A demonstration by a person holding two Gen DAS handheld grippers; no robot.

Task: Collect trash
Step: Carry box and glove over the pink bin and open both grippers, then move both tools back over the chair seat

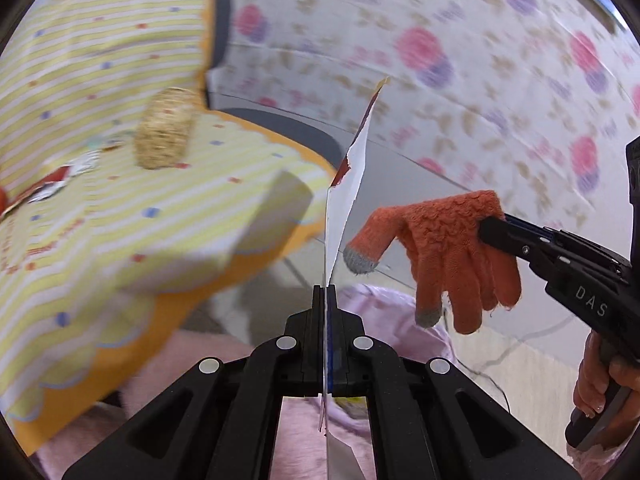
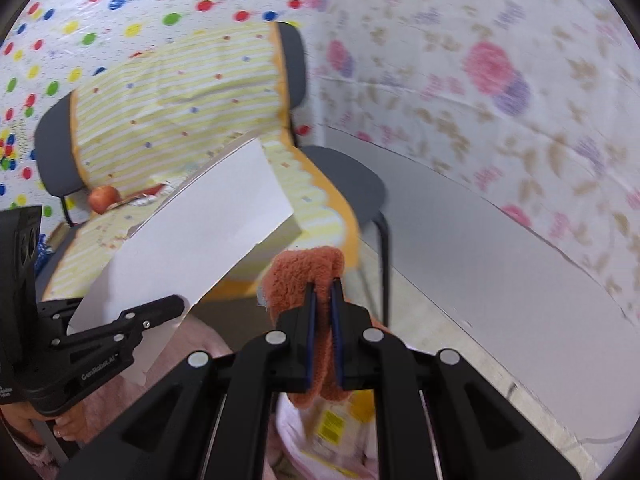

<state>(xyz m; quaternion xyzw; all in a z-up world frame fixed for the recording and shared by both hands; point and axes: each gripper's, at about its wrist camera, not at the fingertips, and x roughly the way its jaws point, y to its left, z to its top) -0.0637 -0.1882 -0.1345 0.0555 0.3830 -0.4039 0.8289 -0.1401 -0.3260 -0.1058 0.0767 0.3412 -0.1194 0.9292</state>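
My left gripper [image 1: 325,294] is shut on a white sheet of paper [image 1: 354,176] with a torn red edge, seen edge-on here. In the right wrist view the same paper [image 2: 208,232] is broad and white, held by the left gripper [image 2: 178,305] at its lower corner. My right gripper [image 2: 323,288] is shut on an orange knitted glove [image 2: 304,266]. From the left wrist view the glove [image 1: 452,252] hangs with grey fingertips down from the right gripper [image 1: 486,228]. Both hang above a pink bag [image 1: 390,308] that holds a yellow packet [image 2: 332,420].
A grey chair [image 2: 340,176] under a yellow striped cover [image 2: 180,108] stands to the left. On it lie a straw-coloured roll [image 1: 166,134], a crumpled wrapper [image 1: 52,188] and a red round fruit [image 2: 103,198]. Floral sheets hang behind a grey floor [image 2: 480,240].
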